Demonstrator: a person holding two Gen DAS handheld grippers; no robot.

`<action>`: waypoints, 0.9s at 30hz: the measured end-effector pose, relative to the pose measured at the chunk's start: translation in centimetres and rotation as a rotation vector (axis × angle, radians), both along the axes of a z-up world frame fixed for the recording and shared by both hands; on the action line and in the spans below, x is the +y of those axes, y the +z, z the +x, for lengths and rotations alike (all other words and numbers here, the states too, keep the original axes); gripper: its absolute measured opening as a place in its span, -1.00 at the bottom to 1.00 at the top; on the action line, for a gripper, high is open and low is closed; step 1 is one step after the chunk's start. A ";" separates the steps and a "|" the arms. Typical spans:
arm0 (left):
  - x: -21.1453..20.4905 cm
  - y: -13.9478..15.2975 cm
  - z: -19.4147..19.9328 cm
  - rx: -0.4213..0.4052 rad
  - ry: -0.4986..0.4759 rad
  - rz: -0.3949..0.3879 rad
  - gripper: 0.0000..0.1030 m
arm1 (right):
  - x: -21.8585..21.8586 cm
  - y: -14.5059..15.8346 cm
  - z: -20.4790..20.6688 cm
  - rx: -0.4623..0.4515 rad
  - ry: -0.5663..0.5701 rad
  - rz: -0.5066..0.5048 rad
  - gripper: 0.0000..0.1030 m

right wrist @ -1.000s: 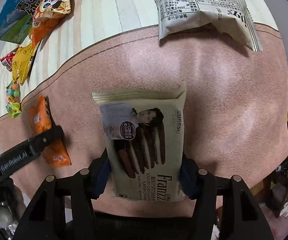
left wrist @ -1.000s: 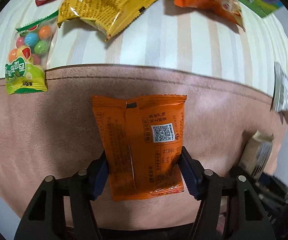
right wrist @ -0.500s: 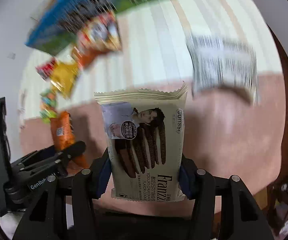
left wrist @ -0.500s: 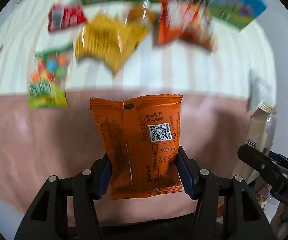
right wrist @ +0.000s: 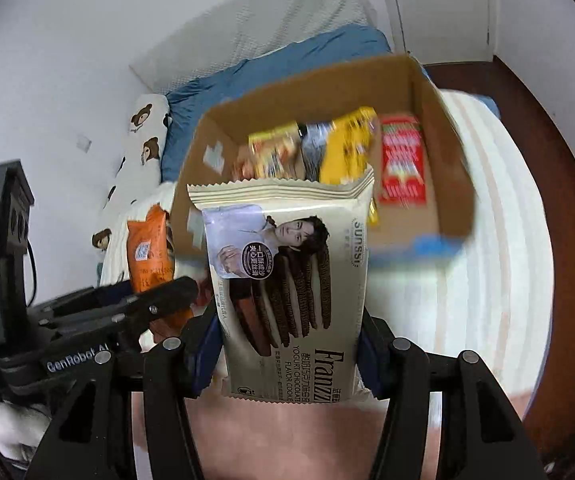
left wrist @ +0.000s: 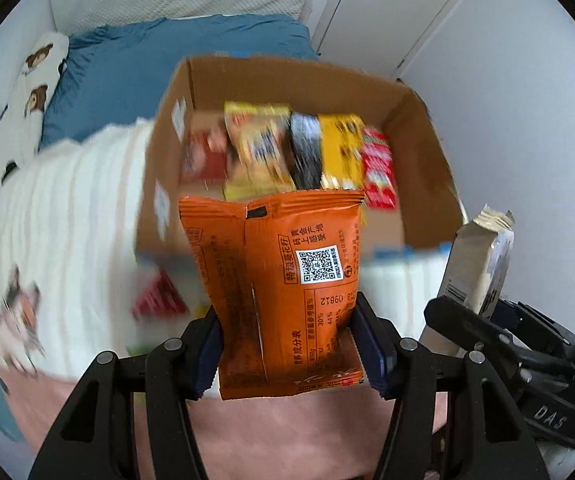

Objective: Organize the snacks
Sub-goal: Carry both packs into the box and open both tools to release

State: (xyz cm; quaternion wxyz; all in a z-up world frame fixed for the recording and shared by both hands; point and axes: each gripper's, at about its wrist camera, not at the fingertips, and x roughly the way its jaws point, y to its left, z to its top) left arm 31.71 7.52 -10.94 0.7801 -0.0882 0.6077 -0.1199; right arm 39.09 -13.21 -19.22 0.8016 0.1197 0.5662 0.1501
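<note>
Gripping 2 packs: my left gripper (left wrist: 291, 354) pinches the orange packet (left wrist: 283, 292), my right gripper (right wrist: 287, 356) the cream biscuit pack (right wrist: 287, 284) (cardboard box (left wrist: 419, 148) beyond).

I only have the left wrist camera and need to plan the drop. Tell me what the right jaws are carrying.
Observer: The right gripper is shut on a beige cookie pack. Its front shows chocolate sandwich cookies, and the pads press on both long sides.
Operator: Say which way that pack points.
Observer: Its zigzag top seal points towards the cardboard box and overlaps the box's near wall in the picture.
Operator: Report what lies right of the box.
Observer: Striped bedding, then a dark brown wooden surface.
</note>
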 end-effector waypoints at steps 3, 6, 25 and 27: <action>1.3 -0.9 6.7 0.076 0.007 0.024 0.10 | 1.3 -0.9 4.8 0.045 -0.003 0.015 0.16; 1.0 -4.0 11.7 0.158 0.018 0.064 0.10 | 2.2 -2.3 8.5 0.081 -0.003 0.008 0.16; 1.1 -13.1 17.5 0.425 -0.036 0.174 0.10 | 6.9 -14.0 15.4 0.348 0.047 0.033 0.21; 0.9 -13.1 17.5 0.428 -0.043 0.162 0.14 | 6.9 -14.6 15.5 0.372 0.057 0.021 0.30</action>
